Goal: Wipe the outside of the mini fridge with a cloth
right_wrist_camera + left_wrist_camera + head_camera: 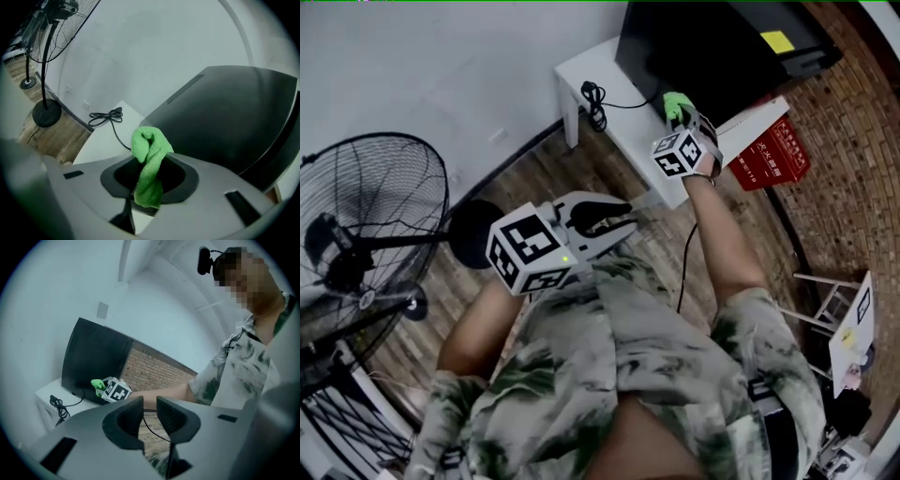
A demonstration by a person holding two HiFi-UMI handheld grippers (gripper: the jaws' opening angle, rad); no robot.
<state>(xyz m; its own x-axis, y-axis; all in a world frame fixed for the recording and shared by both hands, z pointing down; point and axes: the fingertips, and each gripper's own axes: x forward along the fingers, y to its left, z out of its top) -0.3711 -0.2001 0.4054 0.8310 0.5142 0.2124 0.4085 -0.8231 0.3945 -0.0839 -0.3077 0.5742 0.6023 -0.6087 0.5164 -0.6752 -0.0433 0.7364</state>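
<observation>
The black mini fridge (722, 47) stands on a low white table (591, 70) against the wall. My right gripper (682, 117) is shut on a bunched green cloth (675, 103) and holds it close to the fridge's lower front corner. In the right gripper view the cloth (149, 159) hangs between the jaws, with the fridge's dark side (225, 117) just beyond; contact cannot be told. My left gripper (617, 218) hovers near the person's chest, away from the fridge, jaws slightly apart and empty. The left gripper view shows the fridge (93, 359) and the cloth (97, 386) at a distance.
A coiled black cable (595, 98) lies on the table beside the fridge. A standing fan (366, 216) is at the left on the wooden floor. A red box (773, 155) leans by the brick wall at the right. A white folding stand (848, 323) sits at far right.
</observation>
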